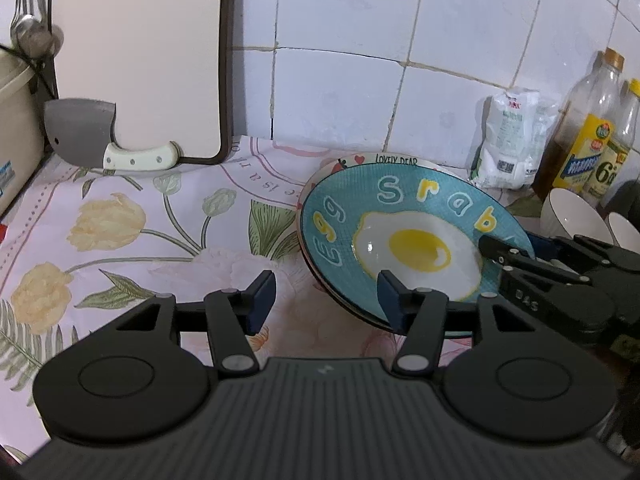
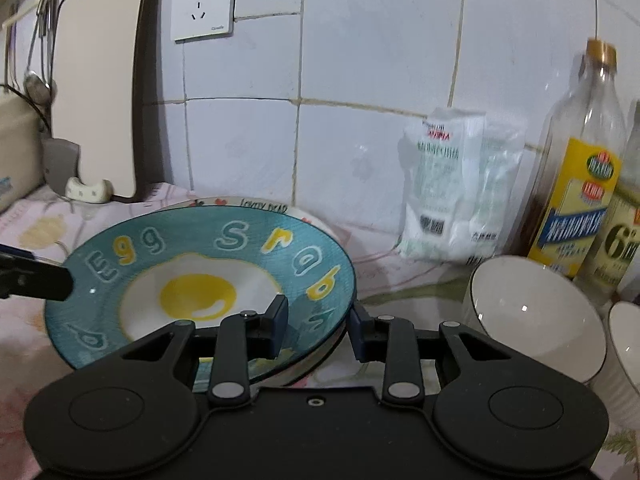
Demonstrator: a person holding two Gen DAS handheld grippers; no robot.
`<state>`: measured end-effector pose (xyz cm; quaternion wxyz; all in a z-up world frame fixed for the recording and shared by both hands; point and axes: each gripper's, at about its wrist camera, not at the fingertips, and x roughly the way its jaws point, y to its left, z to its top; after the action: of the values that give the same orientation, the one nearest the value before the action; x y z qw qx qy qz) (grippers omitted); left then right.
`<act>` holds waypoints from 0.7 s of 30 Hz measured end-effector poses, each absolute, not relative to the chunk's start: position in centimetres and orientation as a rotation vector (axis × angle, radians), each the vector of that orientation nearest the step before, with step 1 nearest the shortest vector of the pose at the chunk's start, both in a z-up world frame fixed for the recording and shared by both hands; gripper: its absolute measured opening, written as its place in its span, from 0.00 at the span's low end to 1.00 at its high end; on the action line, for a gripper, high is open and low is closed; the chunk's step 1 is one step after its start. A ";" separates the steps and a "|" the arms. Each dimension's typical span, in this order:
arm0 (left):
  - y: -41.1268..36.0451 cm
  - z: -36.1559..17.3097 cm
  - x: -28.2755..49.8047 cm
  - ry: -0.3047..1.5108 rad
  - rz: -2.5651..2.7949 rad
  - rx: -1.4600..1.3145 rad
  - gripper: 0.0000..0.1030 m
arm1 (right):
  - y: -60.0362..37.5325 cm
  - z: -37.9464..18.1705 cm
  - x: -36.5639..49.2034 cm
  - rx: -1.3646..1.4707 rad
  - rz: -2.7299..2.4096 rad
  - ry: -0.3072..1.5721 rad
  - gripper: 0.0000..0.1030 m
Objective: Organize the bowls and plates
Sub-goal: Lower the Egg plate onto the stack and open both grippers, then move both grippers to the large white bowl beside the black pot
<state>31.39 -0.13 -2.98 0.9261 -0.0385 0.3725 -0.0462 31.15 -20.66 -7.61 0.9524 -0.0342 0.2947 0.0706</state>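
Observation:
A teal plate with a fried-egg picture [image 1: 416,240] [image 2: 200,276] is tilted above a white plate with red hearts [image 1: 384,159] [image 2: 256,202] on the flowered cloth. My right gripper [image 2: 316,328] straddles the teal plate's right rim, one finger over it and one under; its fingers [image 1: 496,248] show in the left wrist view on that rim. My left gripper [image 1: 326,300] is open, its right finger at the plate's near edge, holding nothing. Two white bowls [image 2: 532,316] [image 1: 572,212] stand to the right.
A cutting board [image 1: 140,56] and a cleaver [image 1: 104,140] lean on the tiled wall at the left. A white bag [image 2: 456,184] and oil bottles [image 2: 576,168] stand at the back right. A wall socket [image 2: 202,2] is above.

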 end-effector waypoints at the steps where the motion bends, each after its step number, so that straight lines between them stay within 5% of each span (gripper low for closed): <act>1: -0.2 -3.1 31.4 0.764 -0.095 -0.085 0.54 | -20.7 -7.7 31.3 -0.071 0.139 0.594 0.36; 4: -0.4 -3.4 31.3 0.757 -0.100 -0.080 0.50 | -21.4 -7.6 31.7 -0.031 0.151 0.609 0.36; 10: -0.4 -3.3 30.6 0.748 -0.140 -0.049 0.22 | -23.5 -5.6 28.6 0.107 0.267 0.651 0.37; 16: -0.4 -2.9 29.5 0.769 -0.172 -0.070 0.23 | -23.9 -3.9 24.6 0.158 0.354 0.634 0.37; 21: -0.8 -1.5 27.8 0.792 -0.227 -0.059 0.40 | -24.7 -1.5 21.0 0.123 0.404 0.602 0.44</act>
<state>27.77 -0.82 -1.45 0.9159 -0.0288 0.3849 -0.1105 20.96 -24.68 -1.48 0.9331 0.0602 0.2943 0.1976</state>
